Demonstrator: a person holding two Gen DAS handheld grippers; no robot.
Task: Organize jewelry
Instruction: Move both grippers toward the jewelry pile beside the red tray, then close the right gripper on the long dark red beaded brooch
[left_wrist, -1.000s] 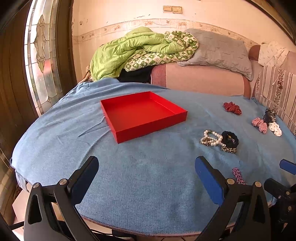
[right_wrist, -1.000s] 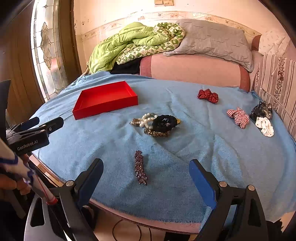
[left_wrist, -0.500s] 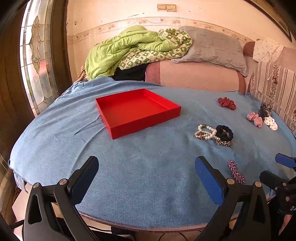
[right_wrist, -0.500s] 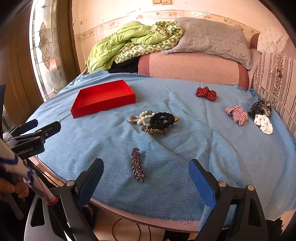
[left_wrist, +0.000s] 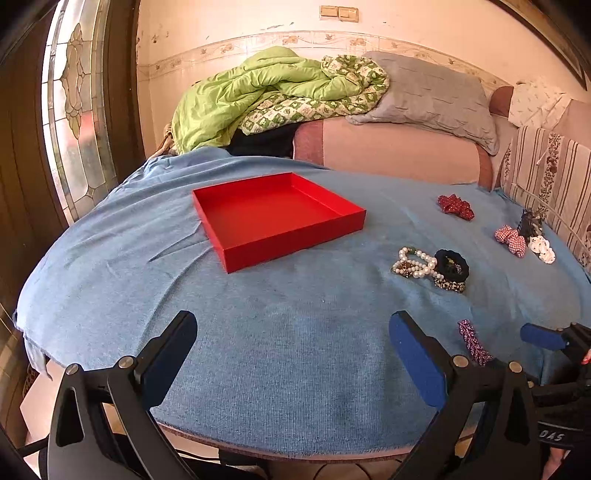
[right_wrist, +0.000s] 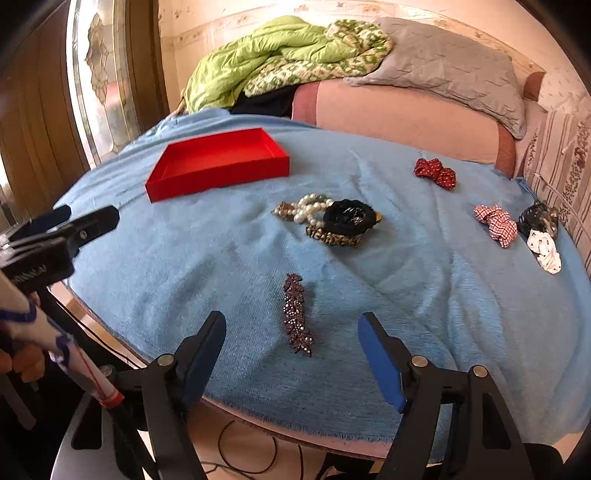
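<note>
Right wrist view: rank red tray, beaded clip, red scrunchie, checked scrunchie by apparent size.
1. red tray
2. beaded clip, though nearest the camera
3. red scrunchie and checked scrunchie: look alike, unranked

Matt red tray (left_wrist: 295, 243) on a nubbly blue cloth (left_wrist: 295, 350) (glossy pearl bracelet (right_wrist: 314, 210), sparkly beaded hair clip (right_wrist: 296, 314)).
</note>
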